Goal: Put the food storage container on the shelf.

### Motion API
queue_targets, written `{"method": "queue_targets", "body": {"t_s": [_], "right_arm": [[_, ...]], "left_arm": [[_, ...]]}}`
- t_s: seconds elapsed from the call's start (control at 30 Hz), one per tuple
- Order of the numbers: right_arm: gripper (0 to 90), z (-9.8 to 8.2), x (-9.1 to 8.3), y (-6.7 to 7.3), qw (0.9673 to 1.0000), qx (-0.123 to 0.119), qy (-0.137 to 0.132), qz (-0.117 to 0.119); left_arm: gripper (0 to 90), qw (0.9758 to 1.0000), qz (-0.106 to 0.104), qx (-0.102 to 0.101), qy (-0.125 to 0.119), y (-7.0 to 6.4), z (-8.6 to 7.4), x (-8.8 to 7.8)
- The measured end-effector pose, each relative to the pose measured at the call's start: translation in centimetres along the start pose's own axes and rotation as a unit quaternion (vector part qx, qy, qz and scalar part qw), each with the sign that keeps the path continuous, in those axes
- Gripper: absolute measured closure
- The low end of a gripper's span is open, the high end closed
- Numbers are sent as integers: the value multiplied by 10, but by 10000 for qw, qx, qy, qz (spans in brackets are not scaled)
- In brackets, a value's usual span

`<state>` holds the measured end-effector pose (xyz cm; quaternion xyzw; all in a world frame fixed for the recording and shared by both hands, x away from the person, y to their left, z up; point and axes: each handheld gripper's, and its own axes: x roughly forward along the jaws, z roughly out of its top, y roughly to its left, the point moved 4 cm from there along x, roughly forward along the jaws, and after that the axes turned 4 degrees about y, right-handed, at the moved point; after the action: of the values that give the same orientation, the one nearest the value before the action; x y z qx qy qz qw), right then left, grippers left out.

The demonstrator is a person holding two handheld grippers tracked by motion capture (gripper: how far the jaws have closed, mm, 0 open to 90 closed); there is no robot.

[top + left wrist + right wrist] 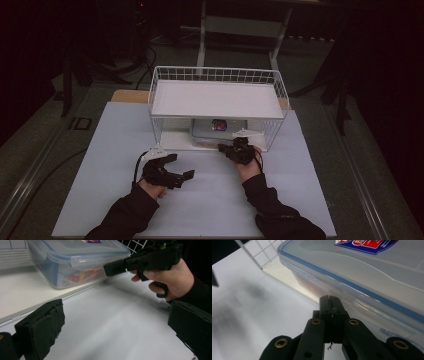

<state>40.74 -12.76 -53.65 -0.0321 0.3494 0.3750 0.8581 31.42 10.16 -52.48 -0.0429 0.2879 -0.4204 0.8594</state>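
Right tongs point(331, 305), shut, touch container point(367, 272) lid edge.

Dimly lit high view: only the pale table top point(100, 200) and the white shelf board point(215, 97) of the wire rack point(165, 75) catching light from above, everything around sinking into near black. Soft grain all over, low contrast, fine details getting lost. Under the board, a dark shadow covering the clear plastic container point(215, 131). Left gripper view: brighter, near jaws out of focus, a soft grey shadow lying on the table below the right hand point(172, 280). Right gripper view: blurred at the left side, pale glare running along the container lid point(362, 267).
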Motion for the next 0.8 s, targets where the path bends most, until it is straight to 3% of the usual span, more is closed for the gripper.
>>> {"method": "queue_targets", "body": {"t_s": [0.43, 0.77, 0.8], "right_arm": [[898, 14, 11, -18, 9994, 321, -141, -76], [871, 14, 10, -9, 9996, 236, -147, -4], [781, 12, 6, -2, 9997, 111, -182, 82]], "left_arm": [[8, 10000, 2, 55, 20, 0, -1, 1], [9, 9999, 46, 154, 31, -2, 0, 0], [9, 9998, 51, 195, 25, -3, 0, -1]]}}
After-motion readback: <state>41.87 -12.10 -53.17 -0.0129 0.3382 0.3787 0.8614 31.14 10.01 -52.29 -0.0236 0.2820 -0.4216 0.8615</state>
